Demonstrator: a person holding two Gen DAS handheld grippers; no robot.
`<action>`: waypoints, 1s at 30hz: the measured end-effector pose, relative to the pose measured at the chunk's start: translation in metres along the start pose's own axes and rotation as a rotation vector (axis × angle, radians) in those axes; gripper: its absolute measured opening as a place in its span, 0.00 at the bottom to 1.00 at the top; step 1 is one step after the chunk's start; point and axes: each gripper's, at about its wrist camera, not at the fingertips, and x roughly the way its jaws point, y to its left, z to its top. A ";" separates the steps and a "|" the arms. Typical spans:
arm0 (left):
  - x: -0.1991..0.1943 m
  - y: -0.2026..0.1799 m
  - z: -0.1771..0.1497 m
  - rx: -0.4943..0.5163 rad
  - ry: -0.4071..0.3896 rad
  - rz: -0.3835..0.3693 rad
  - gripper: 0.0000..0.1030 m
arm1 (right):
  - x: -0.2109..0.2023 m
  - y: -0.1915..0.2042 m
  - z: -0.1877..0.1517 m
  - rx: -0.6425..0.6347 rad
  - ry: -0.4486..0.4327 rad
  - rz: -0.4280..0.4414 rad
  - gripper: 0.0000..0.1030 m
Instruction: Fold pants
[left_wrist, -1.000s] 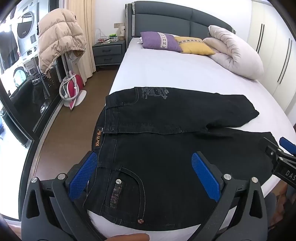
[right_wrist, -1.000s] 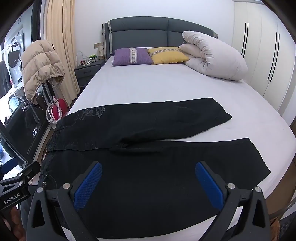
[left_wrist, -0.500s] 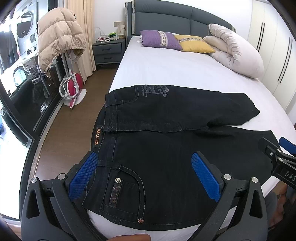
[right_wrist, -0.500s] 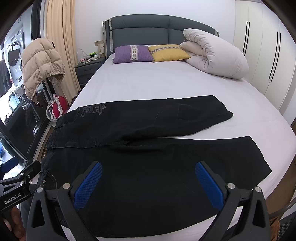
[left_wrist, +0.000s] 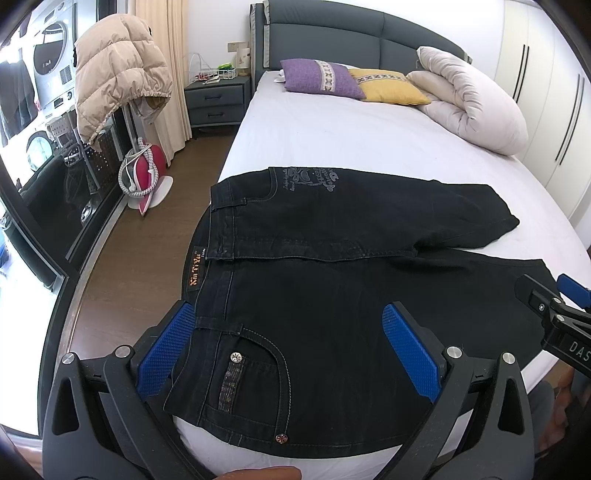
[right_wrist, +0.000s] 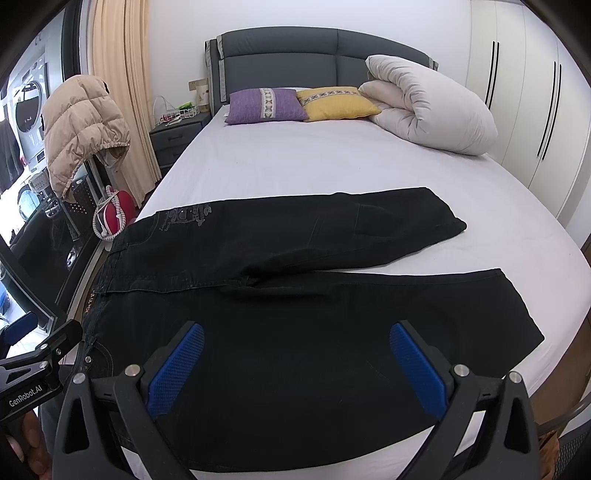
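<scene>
1. On the near part of the bed (right_wrist: 332, 162): black pants (left_wrist: 332, 295) lie flat across the white sheet, waistband toward the bed's left edge, both legs running right.
2. The far leg (right_wrist: 332, 229) angles away from the near leg (right_wrist: 369, 314); a wedge of sheet shows between their cuffs.
3. Left gripper (left_wrist: 295, 354): jaws wide apart, empty, above the front pocket (left_wrist: 255, 373) near the waistband.
4. Right gripper (right_wrist: 295, 369): jaws wide apart, empty, above the near leg.
5. At the headboard: a purple pillow (right_wrist: 264, 105), a yellow pillow (right_wrist: 336, 103), a rolled duvet (right_wrist: 432, 110).
6. Left of the bed: a nightstand (left_wrist: 216, 99) and a beige jacket (left_wrist: 118, 77).
</scene>
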 end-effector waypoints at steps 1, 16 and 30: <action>0.000 0.000 0.000 0.000 -0.001 0.000 1.00 | 0.000 -0.001 0.002 0.000 0.001 0.000 1.00; 0.002 0.000 -0.001 -0.002 0.001 0.000 1.00 | 0.000 0.002 -0.002 0.001 0.009 0.002 1.00; 0.003 -0.002 -0.005 0.006 0.000 0.003 1.00 | 0.000 0.002 -0.004 0.001 0.013 0.006 1.00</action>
